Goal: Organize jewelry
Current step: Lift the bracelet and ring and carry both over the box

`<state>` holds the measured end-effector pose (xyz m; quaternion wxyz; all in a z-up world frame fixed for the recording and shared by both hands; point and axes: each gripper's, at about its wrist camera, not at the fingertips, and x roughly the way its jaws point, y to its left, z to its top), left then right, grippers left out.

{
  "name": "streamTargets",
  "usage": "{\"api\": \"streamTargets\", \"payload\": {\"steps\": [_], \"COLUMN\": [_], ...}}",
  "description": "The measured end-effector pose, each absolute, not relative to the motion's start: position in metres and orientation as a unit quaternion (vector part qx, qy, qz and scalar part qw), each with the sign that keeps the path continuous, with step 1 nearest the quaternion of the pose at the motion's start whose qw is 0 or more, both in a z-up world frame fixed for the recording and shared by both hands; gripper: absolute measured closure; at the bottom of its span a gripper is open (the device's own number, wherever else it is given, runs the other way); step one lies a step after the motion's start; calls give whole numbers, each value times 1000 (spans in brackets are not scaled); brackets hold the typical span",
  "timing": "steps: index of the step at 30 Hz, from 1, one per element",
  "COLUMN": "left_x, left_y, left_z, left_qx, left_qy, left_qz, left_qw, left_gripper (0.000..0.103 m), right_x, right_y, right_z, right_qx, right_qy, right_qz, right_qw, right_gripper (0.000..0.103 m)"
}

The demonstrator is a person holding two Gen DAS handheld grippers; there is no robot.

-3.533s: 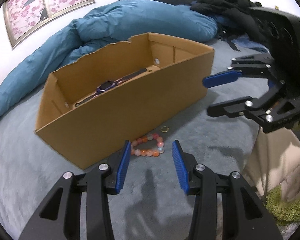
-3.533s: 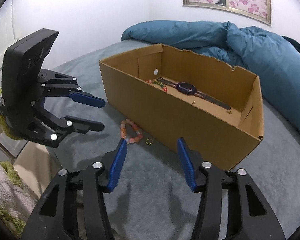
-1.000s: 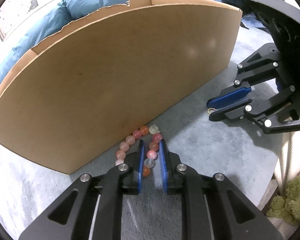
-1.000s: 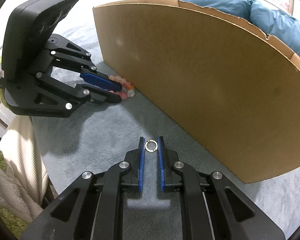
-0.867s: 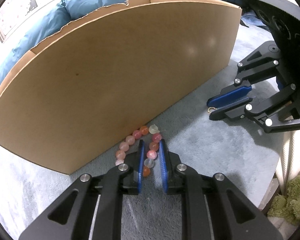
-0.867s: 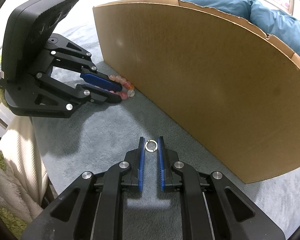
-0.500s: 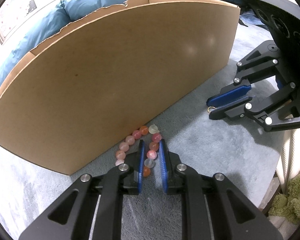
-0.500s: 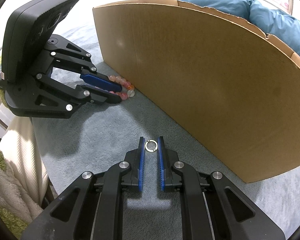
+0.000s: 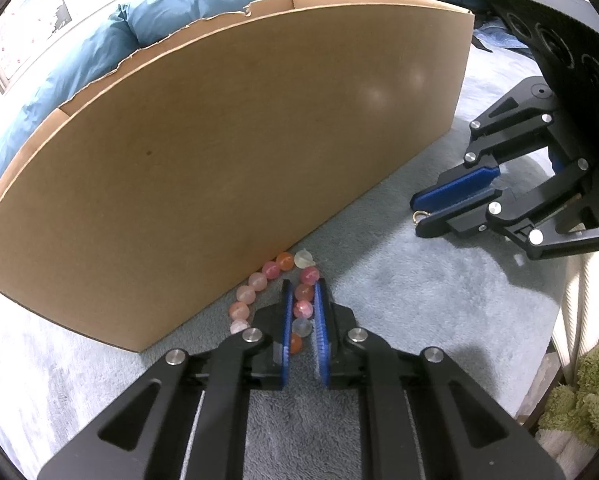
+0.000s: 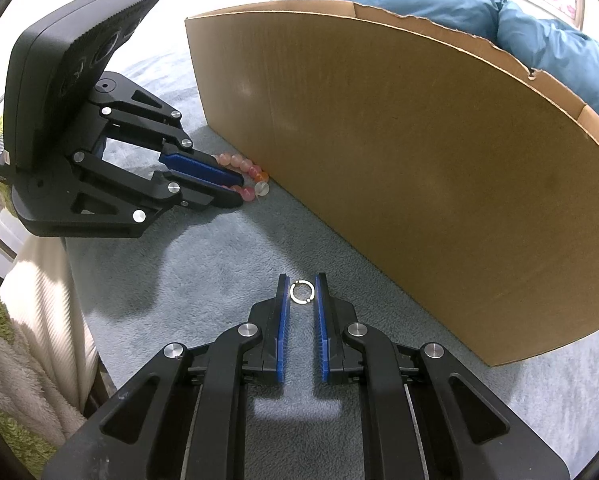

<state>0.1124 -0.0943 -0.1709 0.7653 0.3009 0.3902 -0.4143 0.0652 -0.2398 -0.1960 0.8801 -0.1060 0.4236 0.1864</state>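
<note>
Jaws clamp bead bracelet (image 9: pixel 304 307) (right: ring (image 10: pixel 301 292)).

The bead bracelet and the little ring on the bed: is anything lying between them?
No. In the right wrist view, only bare grey blanket stretches between the bead bracelet and the ring.

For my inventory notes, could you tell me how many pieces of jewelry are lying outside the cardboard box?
2: a bead bracelet between the left gripper's jaws against the cardboard box, and a small ring between the right gripper's jaws. The box interior is hidden.
</note>
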Motion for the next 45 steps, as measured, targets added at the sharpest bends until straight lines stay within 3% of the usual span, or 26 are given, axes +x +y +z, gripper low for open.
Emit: {"api": "streamTargets", "payload": {"steps": [12, 21, 38, 45], "left_x": [102, 92, 91, 129], "left_y": [-83, -66, -61, -79], "left_z": [-155, -111, 17, 20], "left_qx": [285, 254, 182, 190], "left_qy": [363, 333, 225, 213], "left_qz": [-423, -414, -459, -437], "left_qw": [780, 809, 840, 853], "left_gripper": [94, 94, 94, 94], "right_x": [61, 47, 29, 54], "right_y": [-243, -244, -256, -272], "right_z": [-193, -169, -57, -42], "right_qx": [-98, -87, -76, -90], "right_qy": [416, 385, 276, 260], "right_qz": [177, 162, 165, 134], "right_qw": [886, 904, 944, 952], "right_gripper": [93, 93, 93, 93]}}
